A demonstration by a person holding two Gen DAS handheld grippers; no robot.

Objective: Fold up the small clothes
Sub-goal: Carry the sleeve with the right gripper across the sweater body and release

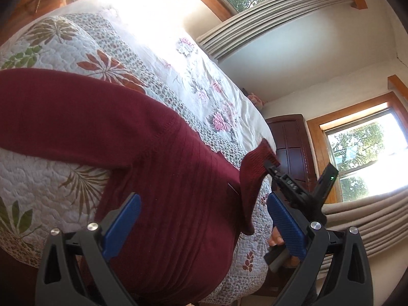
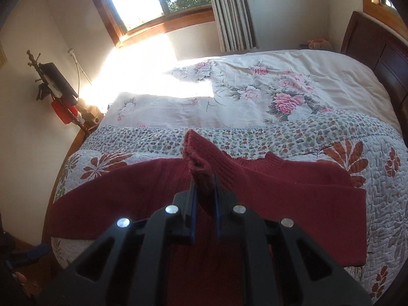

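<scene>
A dark red knitted sweater [image 1: 163, 168] lies spread on the quilted floral bedspread [image 1: 51, 183]. My left gripper [image 1: 204, 219] hovers open just above the sweater's body, its blue pads wide apart with nothing between them. In the left wrist view my right gripper [image 1: 274, 165] shows at the right, holding up a ribbed sleeve cuff [image 1: 257, 163]. From the right wrist the sweater [image 2: 280, 191] stretches across the bed, and the right gripper [image 2: 205, 186] is shut on the ribbed cuff [image 2: 197, 158], which stands lifted above the garment.
A cream sheet with pink roses [image 2: 267, 94] covers the far part of the bed. A dark wooden headboard [image 2: 382, 58] stands at the right, windows with curtains [image 2: 232, 12] behind. A cluttered nightstand [image 2: 84, 117] sits left of the bed. A person's fingers [image 1: 276, 239] hold the right tool.
</scene>
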